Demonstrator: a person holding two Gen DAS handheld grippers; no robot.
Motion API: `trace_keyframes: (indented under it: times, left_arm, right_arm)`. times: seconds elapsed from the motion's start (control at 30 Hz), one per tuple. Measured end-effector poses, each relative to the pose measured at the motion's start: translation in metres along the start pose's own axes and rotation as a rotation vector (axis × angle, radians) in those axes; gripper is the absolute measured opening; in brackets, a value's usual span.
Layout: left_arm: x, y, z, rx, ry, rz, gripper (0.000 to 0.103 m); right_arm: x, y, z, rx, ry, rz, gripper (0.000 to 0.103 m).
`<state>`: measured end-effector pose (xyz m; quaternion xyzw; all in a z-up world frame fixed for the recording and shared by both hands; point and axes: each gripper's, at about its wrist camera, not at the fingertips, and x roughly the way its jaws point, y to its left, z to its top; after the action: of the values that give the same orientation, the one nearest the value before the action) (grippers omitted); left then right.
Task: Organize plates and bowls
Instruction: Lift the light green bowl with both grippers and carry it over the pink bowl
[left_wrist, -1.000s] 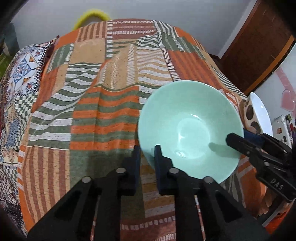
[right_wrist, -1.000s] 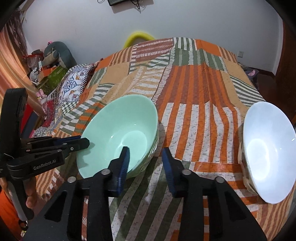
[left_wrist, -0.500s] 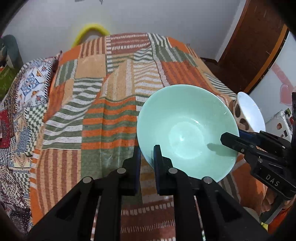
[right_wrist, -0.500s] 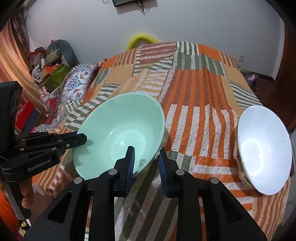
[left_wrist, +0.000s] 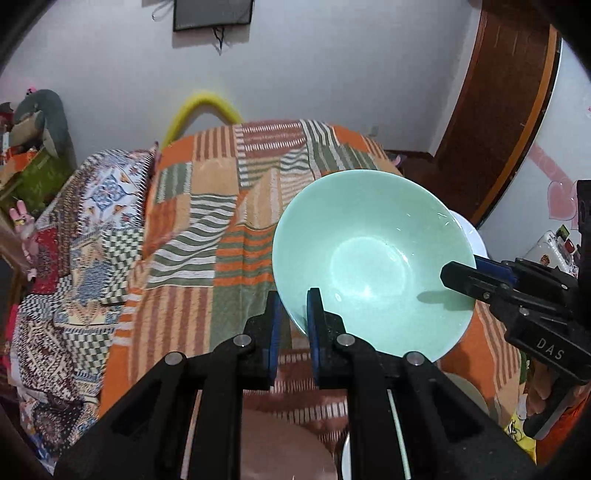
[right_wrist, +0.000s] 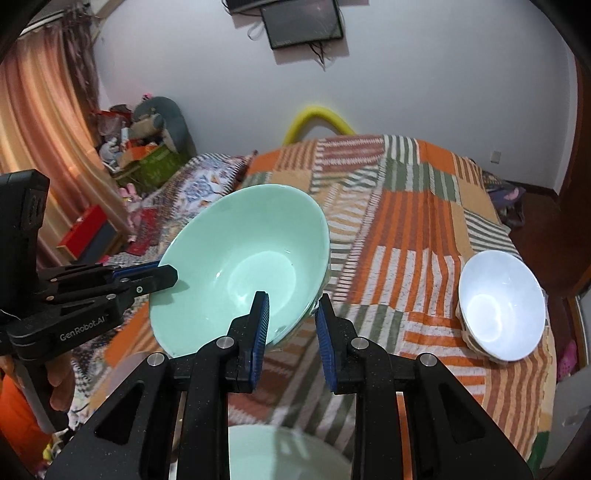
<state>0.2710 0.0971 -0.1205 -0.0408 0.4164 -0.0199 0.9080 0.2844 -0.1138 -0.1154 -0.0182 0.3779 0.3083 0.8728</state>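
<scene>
The green bowl (left_wrist: 373, 258) is off the bed (left_wrist: 229, 229), carried in the air above the striped bedspread and tilted so its opening faces the cameras. The left gripper (left_wrist: 293, 325) is clamped on the near rim, one finger inside the wall and one outside. The right gripper (right_wrist: 291, 325) has one blue pad (right_wrist: 260, 325) against the inner wall at the opposite rim, while its other pad stands visibly off the outer wall; it straddles the rim with its jaws parted and is not clamped on it. In the judgement of this report the bowl is glazed ceramic or glass: rigid, moderately heavy for its size, smooth and glossy, hence liable to slip under narrow pads, and breakable if dropped on anything hard. The thin flaring rim is the only practical hold; a grip on the rim at two opposite points spreads the load and checks rotation, whereas a single rim pinch leaves the bowl free to swing. A white bowl (right_wrist: 502, 306) sits on the bed near its right edge, well apart from the green one. A second pale green rim (right_wrist: 288, 454) shows at the bottom of the right wrist view, below the gripper, and may be the stack the bowl is bound for; that is not certain. Setting down should be slow and level to avoid chipping rim on rim.
</scene>
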Motion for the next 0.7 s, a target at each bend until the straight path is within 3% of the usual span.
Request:
trace_keyframes:
  times: [0.33, 0.7]
  left_arm:
    - [-0.072, 0.011, -0.044, -0.035, -0.053, 0.030, 0.013]
    - [-0.110, 0.040, -0.095, -0.094, -0.063, 0.069, 0.013]
  right_arm:
    - [-0.041, 0.045, -0.021, -0.043, -0.042, 0.052, 0.023]
    - [-0.046, 0.087, -0.048, -0.083, -0.024, 0.115, 0.023]
